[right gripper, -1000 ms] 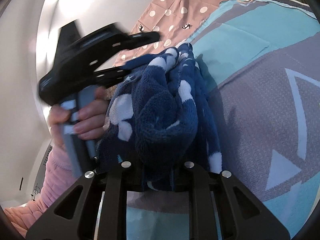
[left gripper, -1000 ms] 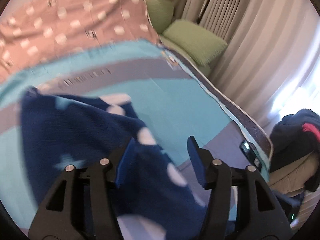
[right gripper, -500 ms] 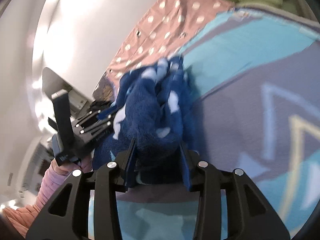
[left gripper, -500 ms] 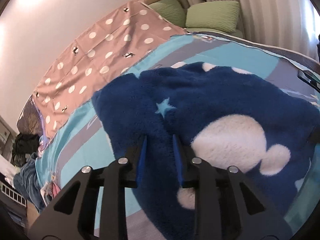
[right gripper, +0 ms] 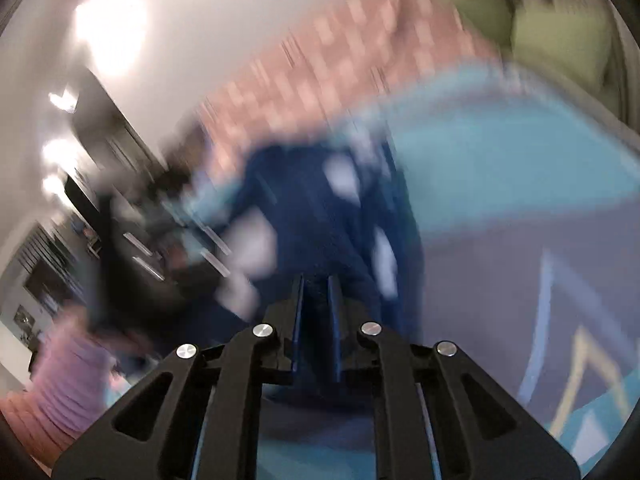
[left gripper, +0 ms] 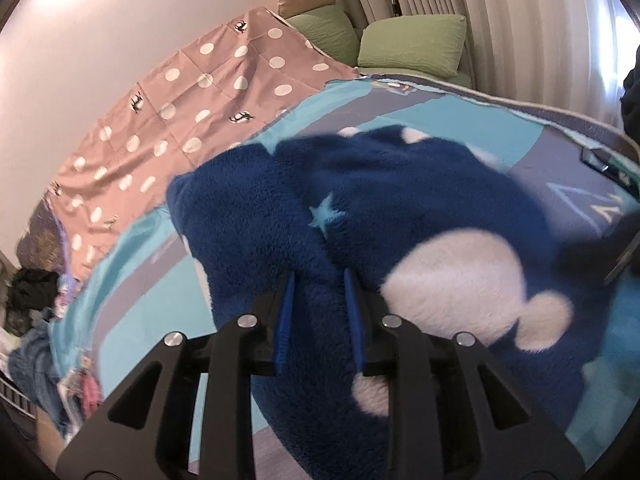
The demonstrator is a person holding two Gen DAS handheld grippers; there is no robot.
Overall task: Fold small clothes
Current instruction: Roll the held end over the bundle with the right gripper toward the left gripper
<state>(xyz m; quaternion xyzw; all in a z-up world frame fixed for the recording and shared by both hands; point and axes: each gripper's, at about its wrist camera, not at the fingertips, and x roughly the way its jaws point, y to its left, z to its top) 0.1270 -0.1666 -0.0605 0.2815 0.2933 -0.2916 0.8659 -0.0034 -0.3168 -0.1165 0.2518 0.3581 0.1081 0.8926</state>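
A dark blue fleece garment (left gripper: 400, 200) with white patches and a light blue star lies rumpled on the bed. My left gripper (left gripper: 319, 280) is shut on a thick fold at its near edge, blue fabric filling the gap between the pads. The right wrist view is badly motion-blurred. There my right gripper (right gripper: 316, 284) is shut on a narrow strip of the same garment (right gripper: 320, 208), which stretches away from it. The left gripper (right gripper: 132, 240) shows as a black smear on the left of that view.
The bed has a turquoise and grey cover (left gripper: 160, 264), with a pink dotted sheet (left gripper: 180, 100) along the wall side. Green pillows (left gripper: 412, 40) and curtains stand at the far end. A clothes pile (left gripper: 28, 292) lies at the left, and a pink sleeve (right gripper: 68, 364) shows.
The left gripper swung over the garment and closed on a fold, then held still. The right jaws widened briefly, then shut on a thinner strip while that hand moved quickly.
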